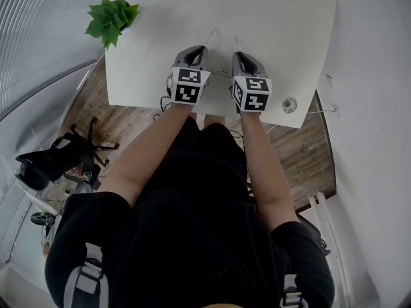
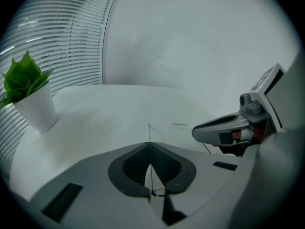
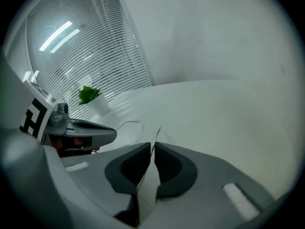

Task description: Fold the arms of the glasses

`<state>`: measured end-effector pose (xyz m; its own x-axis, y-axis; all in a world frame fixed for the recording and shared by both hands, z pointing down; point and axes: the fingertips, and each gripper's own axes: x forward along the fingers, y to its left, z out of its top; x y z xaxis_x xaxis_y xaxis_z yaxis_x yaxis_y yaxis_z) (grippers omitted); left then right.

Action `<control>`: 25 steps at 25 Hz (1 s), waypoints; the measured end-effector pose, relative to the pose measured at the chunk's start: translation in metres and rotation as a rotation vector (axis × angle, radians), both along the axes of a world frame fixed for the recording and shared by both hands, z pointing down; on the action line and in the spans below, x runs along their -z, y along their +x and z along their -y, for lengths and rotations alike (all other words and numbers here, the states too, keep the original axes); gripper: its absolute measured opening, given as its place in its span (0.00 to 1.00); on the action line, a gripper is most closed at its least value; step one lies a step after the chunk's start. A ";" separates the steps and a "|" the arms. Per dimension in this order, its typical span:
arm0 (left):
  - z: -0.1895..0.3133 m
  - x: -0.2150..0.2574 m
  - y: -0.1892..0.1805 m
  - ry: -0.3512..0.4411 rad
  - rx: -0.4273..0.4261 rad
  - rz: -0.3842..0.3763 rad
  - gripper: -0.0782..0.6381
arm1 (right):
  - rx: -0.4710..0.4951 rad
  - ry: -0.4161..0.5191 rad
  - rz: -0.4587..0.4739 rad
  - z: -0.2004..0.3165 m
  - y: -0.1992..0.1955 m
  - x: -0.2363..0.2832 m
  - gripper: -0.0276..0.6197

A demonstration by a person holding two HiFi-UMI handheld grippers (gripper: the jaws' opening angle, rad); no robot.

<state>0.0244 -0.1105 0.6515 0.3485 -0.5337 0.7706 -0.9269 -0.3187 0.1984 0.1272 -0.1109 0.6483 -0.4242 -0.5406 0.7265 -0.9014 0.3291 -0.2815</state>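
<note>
Thin wire glasses (image 1: 219, 74) are held just above the white table (image 1: 276, 24), between my two grippers. The left gripper (image 1: 194, 50) is shut on one arm, and that arm (image 2: 150, 142) runs straight through its closed pads, with a bit of the rim near the hinge behind them. The right gripper (image 1: 243, 55) is shut on the other arm (image 3: 157, 133), which pokes out past its nearly closed pads. Both arm tips point away from me. In the left gripper view the right gripper (image 2: 224, 130) sits close at the right. In the right gripper view the left gripper (image 3: 88, 133) sits at the left. The lenses are hidden.
A small green plant in a white pot (image 1: 112, 18) stands at the table's far left corner. A small round object (image 1: 289, 104) lies near the table's near right edge. A black office chair (image 1: 58, 156) stands on the wooden floor at the left. Window blinds (image 2: 62, 37) curve behind the table.
</note>
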 end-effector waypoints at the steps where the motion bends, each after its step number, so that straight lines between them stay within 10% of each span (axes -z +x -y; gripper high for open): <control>1: 0.000 0.000 0.000 -0.001 0.001 -0.001 0.12 | 0.017 -0.002 0.006 -0.001 -0.003 0.001 0.10; 13: 0.000 0.000 -0.008 -0.008 0.032 -0.007 0.12 | 0.192 -0.032 0.044 -0.017 -0.038 0.005 0.11; 25: 0.000 0.002 -0.010 -0.007 0.050 -0.025 0.12 | 0.142 -0.034 -0.048 -0.010 -0.023 -0.003 0.16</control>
